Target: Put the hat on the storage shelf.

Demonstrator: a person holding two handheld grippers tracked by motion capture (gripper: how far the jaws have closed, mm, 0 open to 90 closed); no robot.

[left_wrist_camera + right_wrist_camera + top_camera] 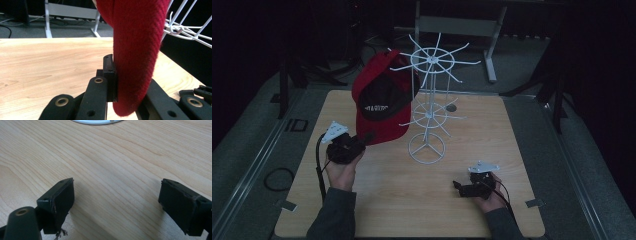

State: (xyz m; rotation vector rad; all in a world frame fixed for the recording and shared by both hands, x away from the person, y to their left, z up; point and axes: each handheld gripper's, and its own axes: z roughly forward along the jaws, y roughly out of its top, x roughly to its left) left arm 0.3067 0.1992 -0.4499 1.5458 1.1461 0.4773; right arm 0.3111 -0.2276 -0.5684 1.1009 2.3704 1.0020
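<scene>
- Clamping the brim of the red cap [136, 50], the left gripper [125, 82] has its black fingers [110, 72] closed on the thick red fabric, one pad flat against the brim's left face in the left gripper view.
- From the high view, the left gripper [362, 142] sits at the cap's [382, 97] lower edge, held by the person's left hand [343, 167] over the left part of the worktop [387, 200].
- The cap hangs tilted against the upper spokes of the white wire rack [428, 107], its black front panel with white lettering facing the camera, its brim pointing down toward the left gripper.
- The right gripper [116, 200] has its fingers [58, 200] spread wide apart with nothing between them, bare wood below.
- In the high view the right gripper [462, 187] rests low on the worktop at the near right, in the person's right hand [489, 197], well apart from the cap.
- The rack's round base [427, 148] stands on the worktop between the two grippers, its rim [97, 122] at the top of the right gripper view.
</scene>
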